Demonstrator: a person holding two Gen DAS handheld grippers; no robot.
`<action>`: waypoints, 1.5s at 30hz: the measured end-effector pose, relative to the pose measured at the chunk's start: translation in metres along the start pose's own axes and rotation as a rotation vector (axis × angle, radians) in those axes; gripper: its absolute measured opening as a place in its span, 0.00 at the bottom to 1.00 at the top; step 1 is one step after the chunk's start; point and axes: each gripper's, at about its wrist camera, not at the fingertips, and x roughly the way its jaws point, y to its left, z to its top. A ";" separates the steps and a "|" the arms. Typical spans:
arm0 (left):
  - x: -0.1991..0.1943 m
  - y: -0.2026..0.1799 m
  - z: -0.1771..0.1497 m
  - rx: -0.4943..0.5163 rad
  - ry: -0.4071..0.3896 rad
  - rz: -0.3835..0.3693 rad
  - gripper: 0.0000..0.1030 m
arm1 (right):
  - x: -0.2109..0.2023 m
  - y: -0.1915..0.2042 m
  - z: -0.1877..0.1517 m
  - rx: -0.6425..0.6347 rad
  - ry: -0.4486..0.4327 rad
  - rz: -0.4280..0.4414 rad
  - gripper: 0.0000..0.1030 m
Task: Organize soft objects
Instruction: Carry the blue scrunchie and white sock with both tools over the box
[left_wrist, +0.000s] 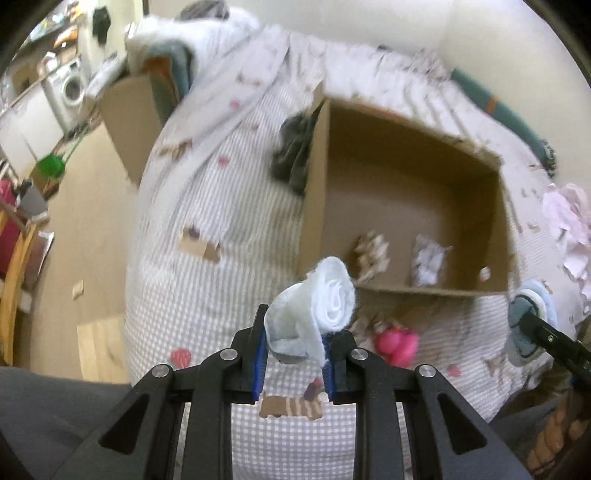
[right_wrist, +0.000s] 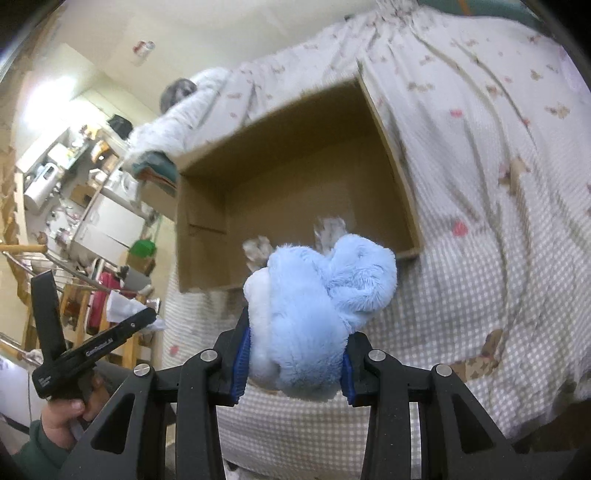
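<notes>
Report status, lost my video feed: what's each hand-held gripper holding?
Left hand-held gripper shut on rolled white cloth. Right hand-held gripper shut on blue plush toy. Open cardboard box ahead on the bed, nothing blocking it.

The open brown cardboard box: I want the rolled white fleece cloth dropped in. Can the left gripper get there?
Probably yes: the left gripper, shut on the rolled white fleece cloth, hangs just short of the open brown cardboard box, nothing between.

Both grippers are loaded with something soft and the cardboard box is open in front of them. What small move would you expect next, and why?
Probably the left gripper carries its rolled pale cloth forward over the cardboard box's near wall and lets go. The roll is pinched between the blue pads and clear of the checked bedding, and the box holds only two small items, so there is room. The right gripper, clamped on a blue plush, could follow.
</notes>
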 end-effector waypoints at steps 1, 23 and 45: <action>-0.006 -0.009 0.003 0.012 -0.019 -0.006 0.21 | -0.004 0.002 0.000 -0.008 -0.013 0.004 0.40; 0.007 -0.063 0.098 0.131 -0.129 -0.058 0.21 | -0.002 0.028 0.086 -0.115 -0.114 -0.011 0.40; 0.102 -0.092 0.079 0.231 -0.025 -0.041 0.22 | 0.106 0.001 0.075 -0.123 0.132 -0.213 0.40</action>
